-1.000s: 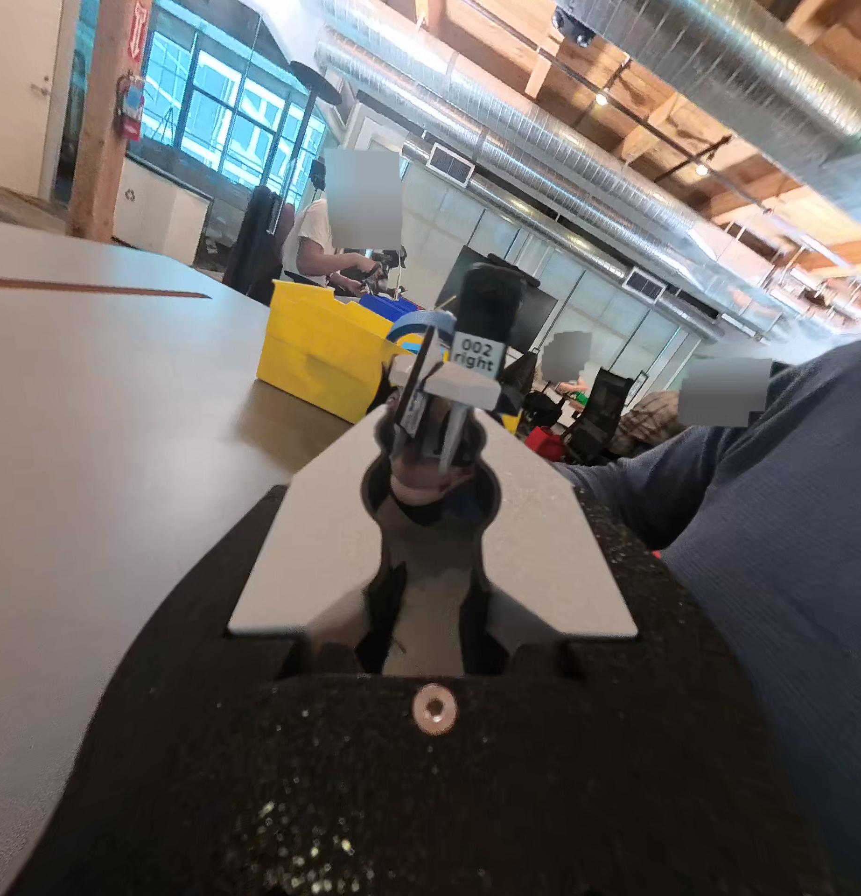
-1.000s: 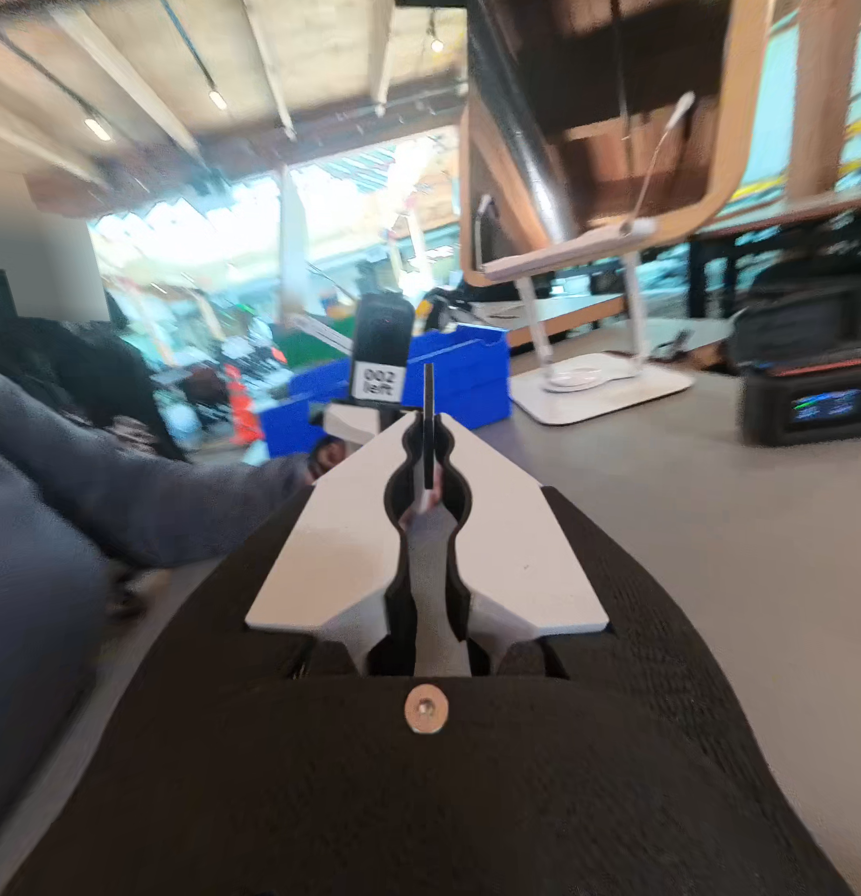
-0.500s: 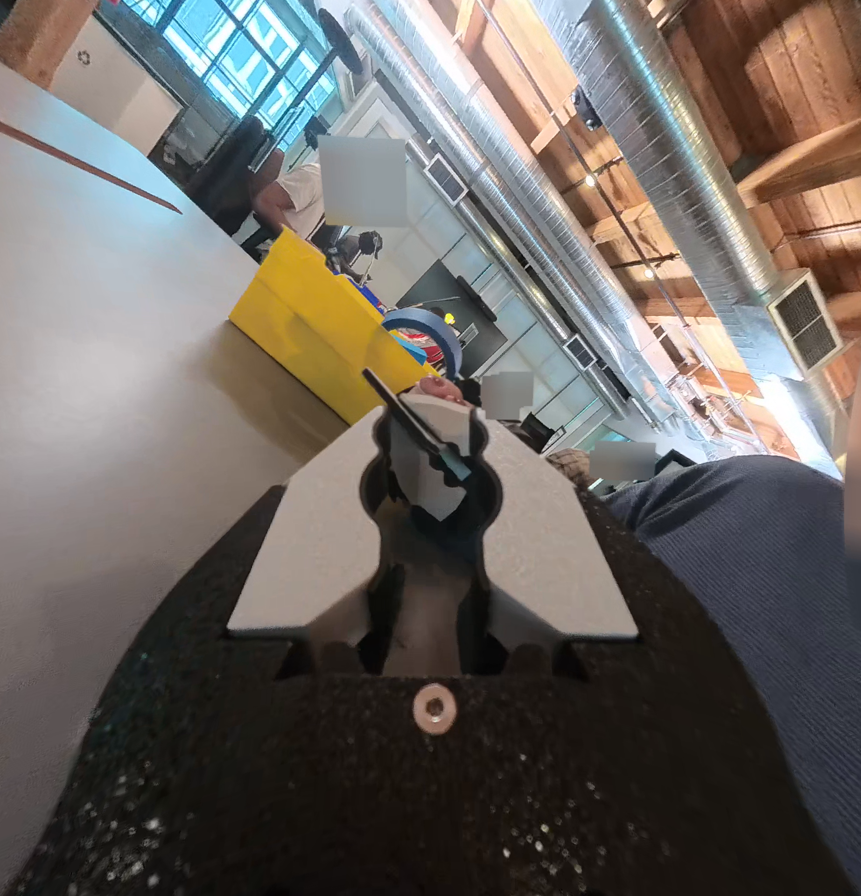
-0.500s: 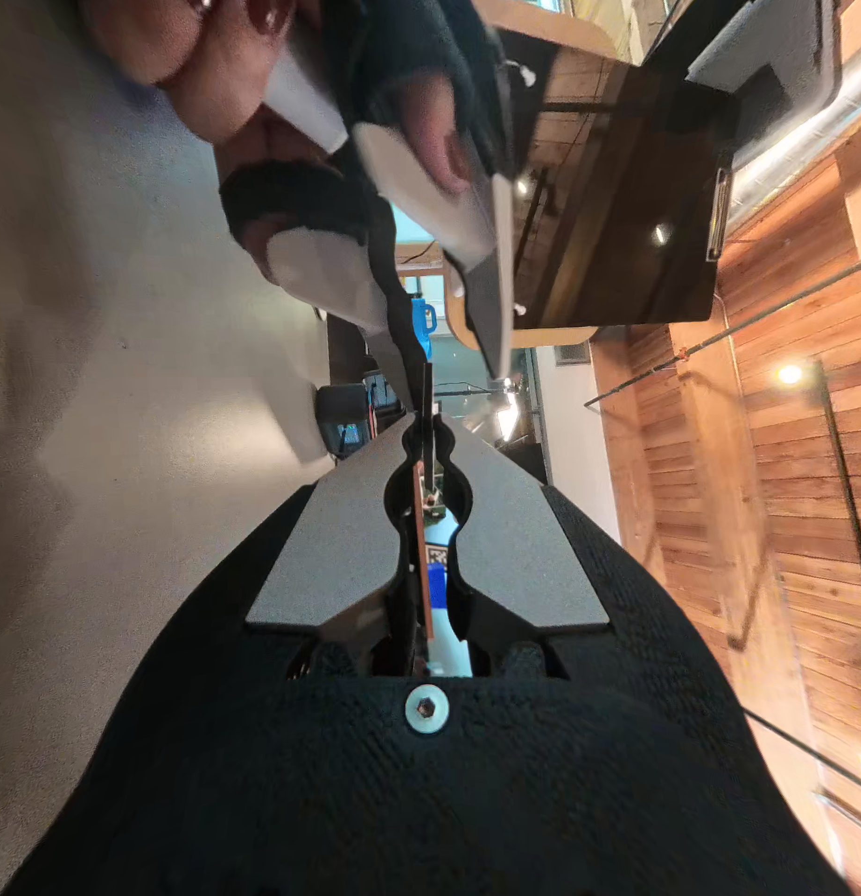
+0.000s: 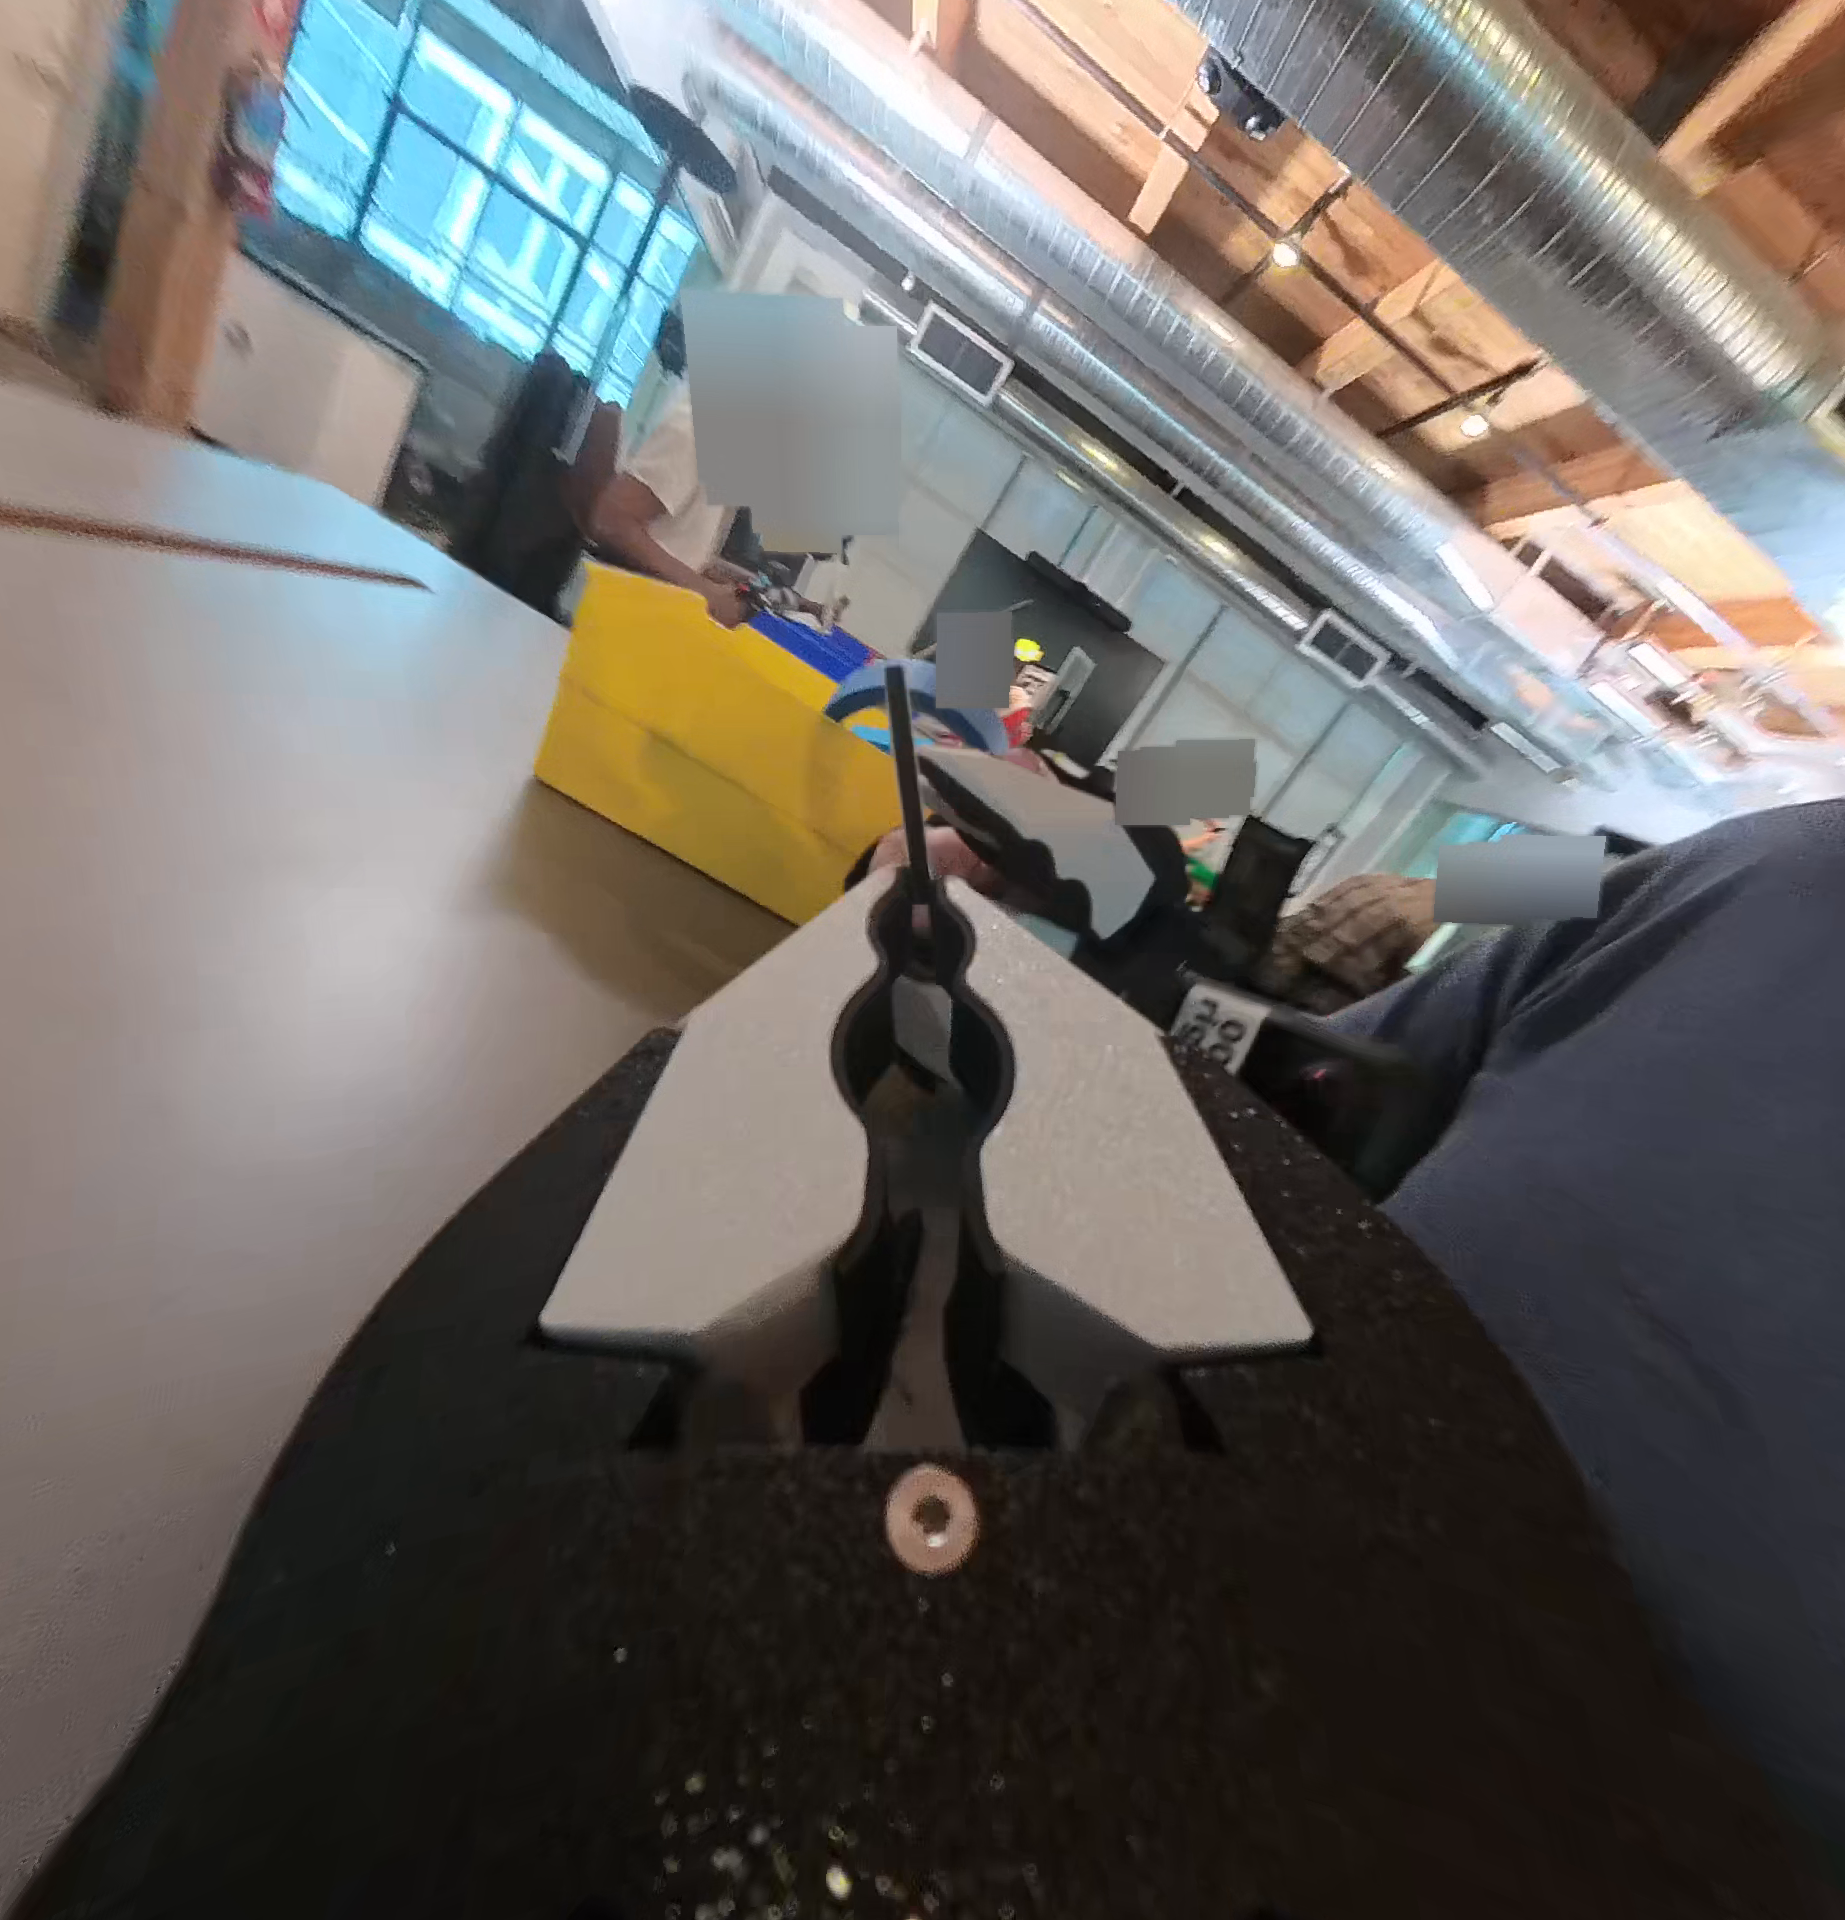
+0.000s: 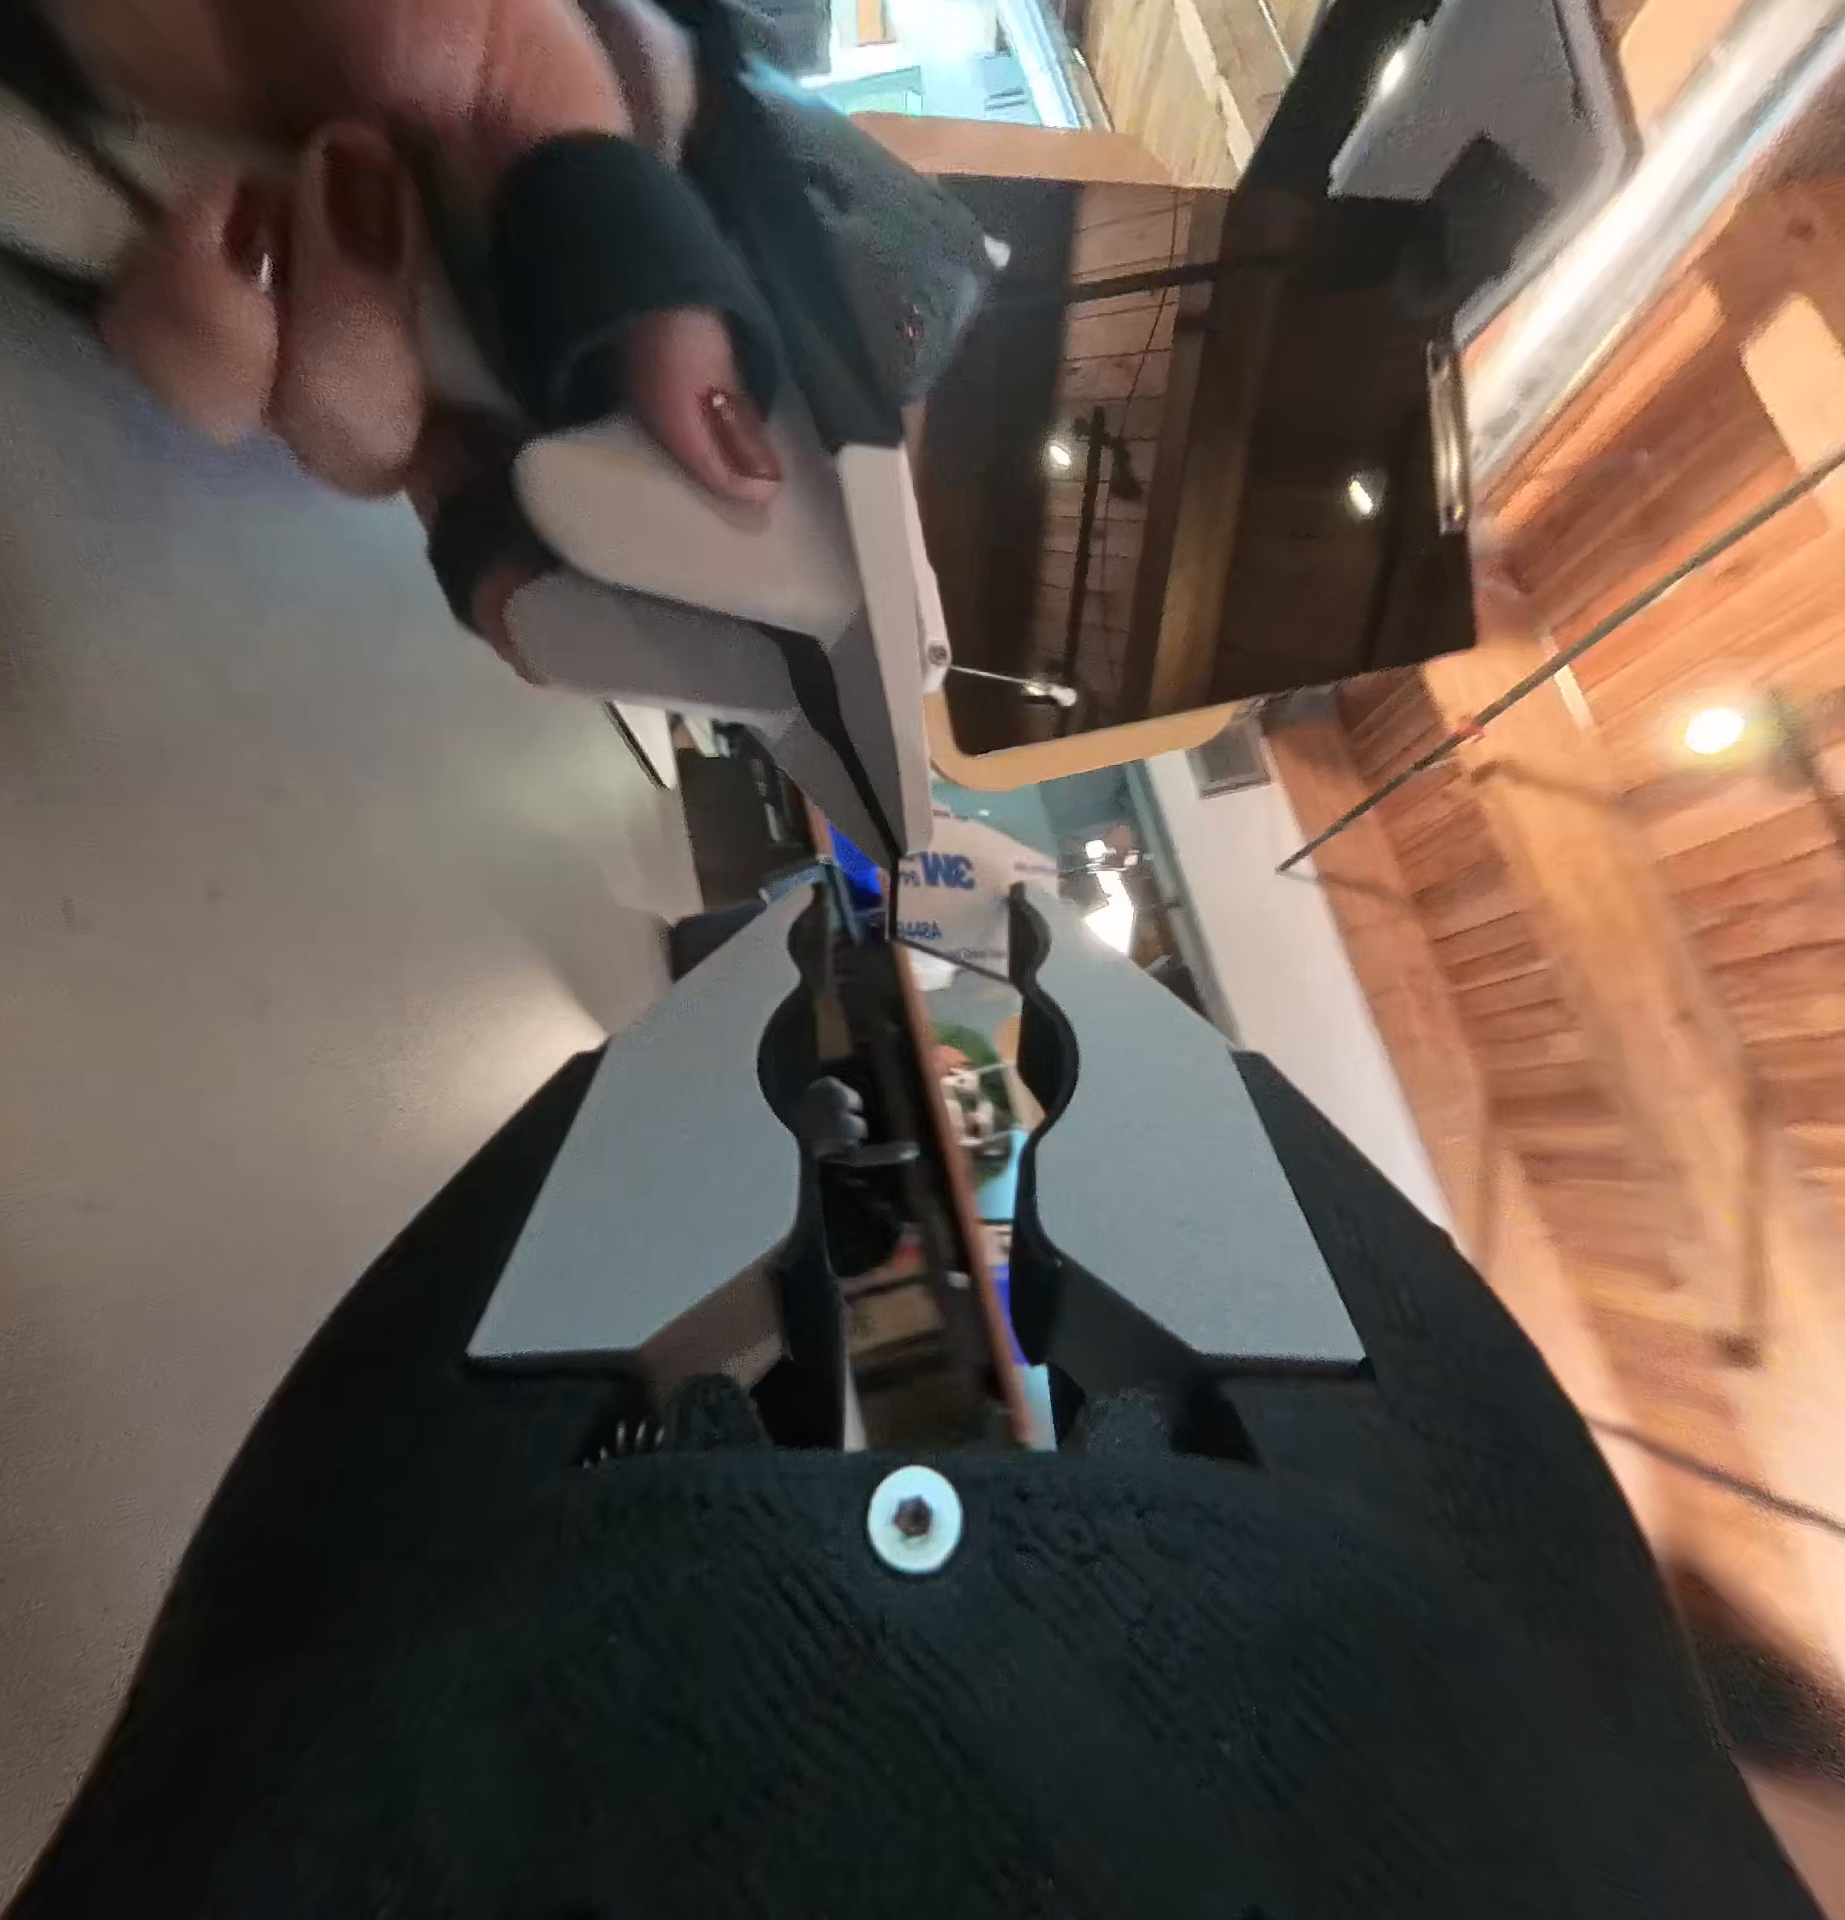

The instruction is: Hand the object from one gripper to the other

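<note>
A thin flat black piece (image 5: 905, 769), seen edge-on, sticks up from the tips of my left gripper (image 5: 913, 883), which is shut on it. Just beyond and to the right, a grey finger (image 5: 1043, 821) of my right gripper lies beside the piece. In the right wrist view my right gripper (image 6: 916, 904) is open, its jaws clearly apart. The left gripper (image 6: 902, 847) comes down from above, held by a gloved hand (image 6: 606, 260), and pinches the piece (image 6: 894, 904), which hangs in the gap between the right jaws.
A yellow bin (image 5: 689, 748) stands on the grey table (image 5: 222, 831) ahead, with a blue tape roll (image 5: 876, 698) and a blue bin behind it. The holder's dark blue sleeve (image 5: 1676, 1143) fills the right. Other people sit farther back.
The right gripper, shut on the black piece before, has opened. The left gripper, open around the piece half a second ago, has shut on it. Both grippers have tilted.
</note>
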Tool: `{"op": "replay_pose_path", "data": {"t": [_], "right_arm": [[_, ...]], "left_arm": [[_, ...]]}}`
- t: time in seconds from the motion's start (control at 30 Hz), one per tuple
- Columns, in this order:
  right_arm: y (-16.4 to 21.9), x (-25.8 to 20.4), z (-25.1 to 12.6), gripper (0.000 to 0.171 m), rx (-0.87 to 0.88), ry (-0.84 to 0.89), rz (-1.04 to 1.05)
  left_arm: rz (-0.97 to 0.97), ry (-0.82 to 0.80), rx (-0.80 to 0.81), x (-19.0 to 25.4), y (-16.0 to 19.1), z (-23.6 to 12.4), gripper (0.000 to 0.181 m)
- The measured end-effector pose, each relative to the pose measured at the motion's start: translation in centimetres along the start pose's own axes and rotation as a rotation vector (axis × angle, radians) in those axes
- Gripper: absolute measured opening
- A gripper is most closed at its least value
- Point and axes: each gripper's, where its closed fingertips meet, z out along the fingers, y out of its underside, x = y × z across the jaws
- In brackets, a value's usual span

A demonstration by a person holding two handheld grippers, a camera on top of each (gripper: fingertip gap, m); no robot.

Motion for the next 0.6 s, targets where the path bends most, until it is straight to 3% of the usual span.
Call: {"op": "replay_pose_path", "data": {"t": [0.17, 0.33, 0.43, 0.5, 0.6], "right_arm": [[-0.8, 0.1, 0.1, 0.052, 0.091, -0.147, 0.511], [-0.2, 1.6, 0.1, 0.053, 0.133, -0.202, 0.956], [-1.4, 1.7, -0.4, 0.035, 0.249, -0.37, 1.301], [-1.7, 2.4, -0.7, 0.008, 0.326, -0.417, 1.467], [-1.3, 2.3, -0.7, 0.002, 0.326, -0.415, 1.475]], "left_arm": [[0.226, -0.103, 0.03, -0.5, -1.0, -0.8, 0.0], [0.239, -0.016, 0.046, 0.5, -1.2, -1.1, 0.0], [0.228, 0.052, -0.018, 1.3, -0.1, -0.6, 0.0], [0.237, 0.056, -0.038, 1.5, 0.2, -0.4, 0.001], [0.153, 0.0, -0.034, 0.3, 0.1, -0.3, 0.005]]}}
